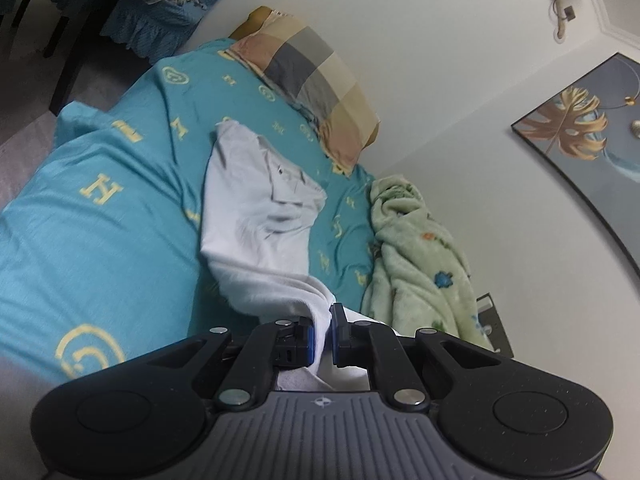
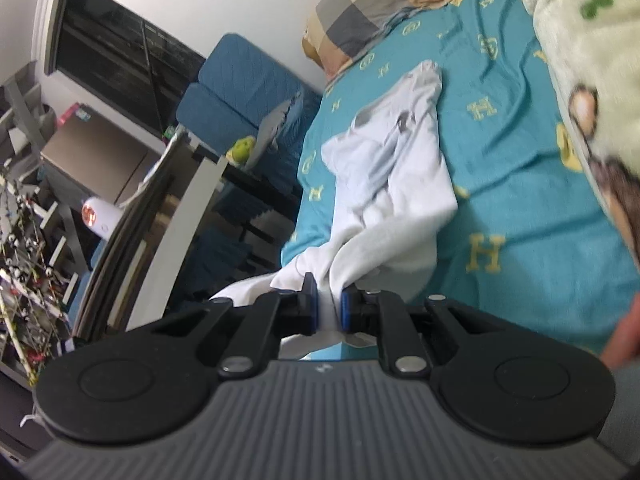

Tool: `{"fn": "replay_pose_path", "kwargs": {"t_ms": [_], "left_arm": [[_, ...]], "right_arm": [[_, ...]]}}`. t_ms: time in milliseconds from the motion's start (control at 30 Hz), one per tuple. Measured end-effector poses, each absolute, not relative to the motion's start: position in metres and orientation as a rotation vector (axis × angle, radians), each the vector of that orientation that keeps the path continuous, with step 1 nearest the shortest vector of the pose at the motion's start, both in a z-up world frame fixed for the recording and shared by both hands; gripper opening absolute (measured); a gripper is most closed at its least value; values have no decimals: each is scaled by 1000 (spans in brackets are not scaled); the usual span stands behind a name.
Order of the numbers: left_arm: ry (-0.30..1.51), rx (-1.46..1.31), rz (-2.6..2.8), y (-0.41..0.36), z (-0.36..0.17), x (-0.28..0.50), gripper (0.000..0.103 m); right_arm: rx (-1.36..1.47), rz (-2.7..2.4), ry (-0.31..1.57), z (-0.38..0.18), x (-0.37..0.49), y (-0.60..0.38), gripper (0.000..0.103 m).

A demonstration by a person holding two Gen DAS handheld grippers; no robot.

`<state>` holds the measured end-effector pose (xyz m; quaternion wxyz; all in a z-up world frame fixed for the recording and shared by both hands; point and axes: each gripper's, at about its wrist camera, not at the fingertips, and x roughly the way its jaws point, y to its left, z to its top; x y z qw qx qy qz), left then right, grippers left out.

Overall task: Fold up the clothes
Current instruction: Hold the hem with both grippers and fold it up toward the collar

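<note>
**Left wrist and right wrist views: both tongs pinching the white garment's near edge**

Left wrist view shows the left gripper (image 1: 322, 330) with its blue pads closed almost together on a bunched fold of the white garment (image 1: 256, 216). The right wrist view shows the same on the other side: the right gripper (image 2: 330, 308) is nearly shut, with white cloth squeezed between its pads.

The garment lies lengthwise on the teal bedsheet (image 1: 100, 240), its far end reaching toward the checked pillow (image 1: 308, 76), its near end gathered up into the two grips. A green fleece blanket (image 1: 416, 248) is heaped beside it against the wall, close but apart from the cloth. The body of the garment is rumpled, with loose folds near the collar.

By my reading, this is an early step: the near edge is taken at two points, ready to be lifted, stretched flat or carried over. The next move calls for both hands to travel together, keeping the edge taut between them, and for the far end to stay put on the sheet so the fold lands even and clear of the blanket.
</note>
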<state>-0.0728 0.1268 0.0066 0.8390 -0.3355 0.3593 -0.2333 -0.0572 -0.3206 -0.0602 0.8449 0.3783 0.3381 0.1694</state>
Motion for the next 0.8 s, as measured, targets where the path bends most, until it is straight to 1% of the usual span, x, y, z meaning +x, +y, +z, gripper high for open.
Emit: {"fn": "replay_pose_path", "kwargs": {"t_ms": [133, 267, 600, 800], "left_arm": [[728, -712, -509, 121, 20, -51, 8], [754, -707, -523, 120, 20, -50, 8], [936, -669, -513, 131, -15, -101, 8], [927, -631, -543, 136, -7, -140, 7]], "right_arm": [[806, 353, 690, -54, -37, -329, 14], [793, 348, 712, -55, -34, -331, 14], [648, 339, 908, -66, -79, -311, 14], [580, 350, 924, -55, -117, -303, 14]]}}
